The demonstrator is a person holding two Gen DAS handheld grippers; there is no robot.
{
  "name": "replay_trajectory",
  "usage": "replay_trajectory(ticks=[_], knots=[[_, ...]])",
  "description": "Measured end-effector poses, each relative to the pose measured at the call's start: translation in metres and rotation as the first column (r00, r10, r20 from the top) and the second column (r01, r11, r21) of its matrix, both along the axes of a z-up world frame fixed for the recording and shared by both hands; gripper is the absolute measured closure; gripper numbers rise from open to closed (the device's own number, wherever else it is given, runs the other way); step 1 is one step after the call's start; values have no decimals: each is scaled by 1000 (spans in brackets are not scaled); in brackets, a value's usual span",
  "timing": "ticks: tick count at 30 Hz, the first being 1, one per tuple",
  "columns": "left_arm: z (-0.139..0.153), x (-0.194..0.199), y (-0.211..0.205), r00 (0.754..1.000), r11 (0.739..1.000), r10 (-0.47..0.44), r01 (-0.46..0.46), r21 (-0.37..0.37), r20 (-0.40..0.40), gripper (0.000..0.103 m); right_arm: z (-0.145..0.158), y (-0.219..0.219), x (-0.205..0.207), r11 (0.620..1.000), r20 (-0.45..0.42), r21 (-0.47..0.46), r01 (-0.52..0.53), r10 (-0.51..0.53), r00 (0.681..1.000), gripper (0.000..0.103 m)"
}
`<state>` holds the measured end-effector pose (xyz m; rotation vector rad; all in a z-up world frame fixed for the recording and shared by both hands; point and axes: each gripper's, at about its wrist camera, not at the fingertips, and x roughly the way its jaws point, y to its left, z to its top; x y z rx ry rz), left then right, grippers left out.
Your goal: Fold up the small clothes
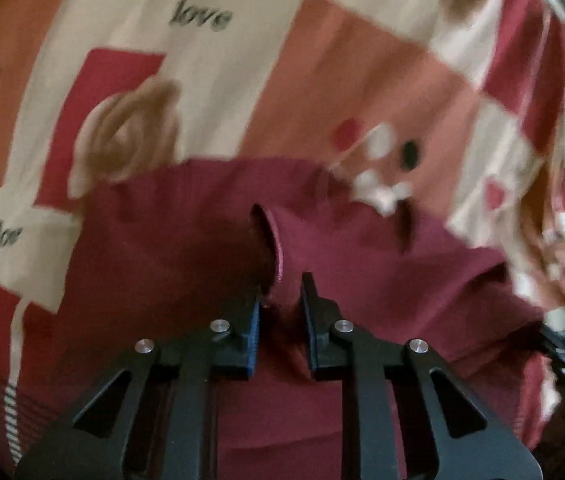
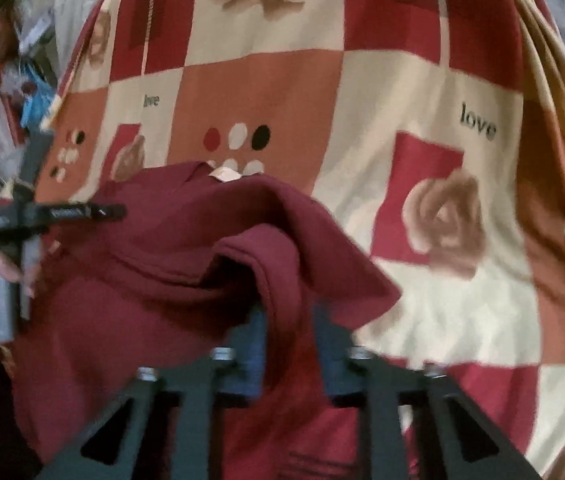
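A small maroon garment [image 1: 202, 256] lies on a patterned bedsheet [image 1: 242, 60]. My left gripper [image 1: 282, 292] is shut on a fold of its edge, with cloth bunched between the jaws. In the right wrist view my right gripper [image 2: 288, 320] is shut on another raised fold of the maroon garment [image 2: 186, 232], which humps up over the jaws. A pale label [image 2: 224, 174] shows at the garment's far edge. The left gripper [image 2: 82, 213] shows at the left of the right wrist view, over the garment's left side.
The bedsheet [image 2: 362, 88] has red, orange and cream squares with roses and the word "love". Its edge drops off at the right in the left wrist view [image 1: 554, 80]. Cluttered household items [image 2: 10, 80] lie beyond the sheet's left edge.
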<state>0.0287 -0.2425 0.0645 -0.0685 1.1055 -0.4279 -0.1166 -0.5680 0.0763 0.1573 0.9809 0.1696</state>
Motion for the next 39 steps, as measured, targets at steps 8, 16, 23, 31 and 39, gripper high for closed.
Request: replay_trajectory(ticks=[8, 16, 23, 31, 39], knots=[[39, -21, 60, 995, 997, 80, -78, -29, 63, 88, 41, 13, -35, 981, 51, 105, -162, 158, 986, 99], [-6, -17, 98, 983, 977, 168, -175, -118, -69, 88, 15, 5, -36, 993, -18, 107, -38, 41, 999, 95], [0, -18, 87, 989, 985, 144, -145, -95, -15, 88, 16, 19, 1, 988, 26, 155, -4, 0, 1000, 68], [-5, -12, 95, 987, 982, 158, -161, -96, -35, 88, -15, 57, -19, 968, -120, 110, -224, 237, 964, 67], [3, -14, 95, 986, 981, 165, -164, -106, -8, 88, 17, -22, -15, 960, -20, 276, 52, -48, 999, 36]])
